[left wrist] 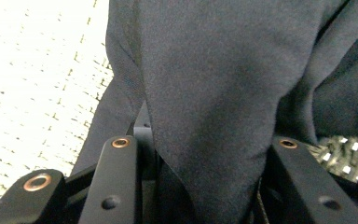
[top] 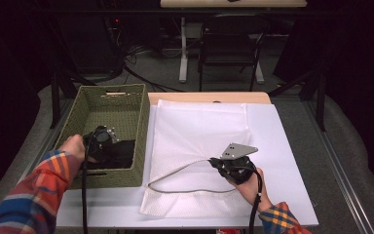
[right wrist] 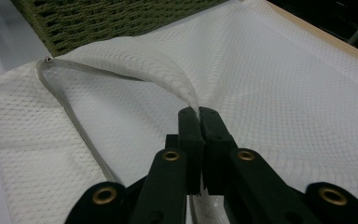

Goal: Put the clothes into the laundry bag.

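A dark cloth (top: 121,156) lies inside the green woven basket (top: 142,127) at the table's left. My left gripper (top: 116,146) reaches down into the basket. In the left gripper view a thick fold of that dark cloth (left wrist: 214,70) fills the gap between the two jaws, and my left gripper (left wrist: 203,140) is shut on it. A white mesh bag (top: 199,131) is spread over the table's middle. My right gripper (top: 215,162) pinches the bag's near edge and holds it raised. In the right gripper view my right gripper (right wrist: 198,112) is shut on the mesh bag (right wrist: 284,93) beside its grey zipper band (right wrist: 74,121).
The basket's weave (left wrist: 28,70) shows bright behind the cloth, and its outer wall (right wrist: 107,18) stands just beyond the bag. White table surface (top: 285,146) runs to the right of the bag. A black chair (top: 231,44) and cables stand on the floor beyond the table.
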The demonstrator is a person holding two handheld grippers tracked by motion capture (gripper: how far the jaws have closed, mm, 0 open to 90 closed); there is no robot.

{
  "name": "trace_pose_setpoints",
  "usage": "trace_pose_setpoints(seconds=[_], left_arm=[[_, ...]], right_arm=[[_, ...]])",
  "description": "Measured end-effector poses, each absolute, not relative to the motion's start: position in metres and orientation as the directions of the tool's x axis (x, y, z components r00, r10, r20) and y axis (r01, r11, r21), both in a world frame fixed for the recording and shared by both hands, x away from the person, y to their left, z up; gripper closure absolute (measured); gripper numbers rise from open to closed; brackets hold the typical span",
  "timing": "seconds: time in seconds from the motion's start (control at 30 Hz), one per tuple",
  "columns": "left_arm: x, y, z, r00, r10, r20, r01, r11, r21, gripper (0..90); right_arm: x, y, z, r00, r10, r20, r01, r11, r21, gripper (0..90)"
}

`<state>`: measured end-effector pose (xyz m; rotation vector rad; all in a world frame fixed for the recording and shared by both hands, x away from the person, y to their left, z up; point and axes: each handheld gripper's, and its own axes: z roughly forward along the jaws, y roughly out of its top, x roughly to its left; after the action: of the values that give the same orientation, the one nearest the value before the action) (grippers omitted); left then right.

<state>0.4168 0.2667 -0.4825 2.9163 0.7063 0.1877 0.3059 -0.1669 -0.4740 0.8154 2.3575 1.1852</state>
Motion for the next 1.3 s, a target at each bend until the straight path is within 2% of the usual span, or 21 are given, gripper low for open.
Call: trace_pose_setpoints(seconds=[0.93,1.3], left_arm=[[0.406,0.271,-0.457,0.870,0.476,0.129,0.448,-0.872,0.198,62.4],[0.404,0.273,-0.449,0.866,0.486,0.118,0.457,-0.865,0.206,62.5]], right_arm=[[0.306,-0.169,-0.475,-0.750,0.659,-0.065,0.340,0.468,0.816,88.4],[0.308,-0.169,-0.476,-0.751,0.657,-0.066,0.342,0.472,0.812,88.5]])
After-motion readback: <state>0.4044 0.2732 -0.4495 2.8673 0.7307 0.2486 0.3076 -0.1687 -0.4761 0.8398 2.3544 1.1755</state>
